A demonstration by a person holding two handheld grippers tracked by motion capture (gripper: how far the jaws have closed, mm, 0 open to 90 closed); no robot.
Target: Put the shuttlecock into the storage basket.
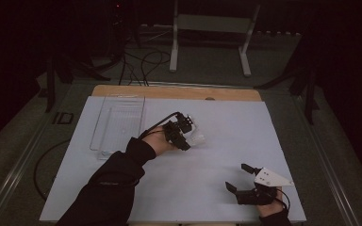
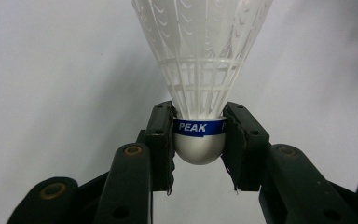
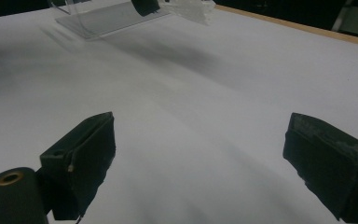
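A white plastic shuttlecock [image 2: 200, 70] with a blue band reading PEAK is clamped by its rounded cork base between the jaws of my left gripper [image 2: 199, 135]. In the high view that left gripper [image 1: 185, 134] hangs over the middle of the white table sheet [image 1: 226, 122], with the shuttlecock [image 1: 199, 138] sticking out to its right. My right gripper [image 1: 239, 176] rests near the front right edge, jaws wide open with nothing between them. Its own view shows the two black pads [image 3: 81, 154] spread apart over bare white sheet.
A clear acrylic tray [image 1: 118, 123] lies at the left back of the sheet, also seen as the clear tray [image 3: 102, 16] at the top of the right gripper view. A wooden table edge [image 1: 174, 92] runs along the back. Cables and a white stand [image 1: 212, 28] are on the floor beyond.
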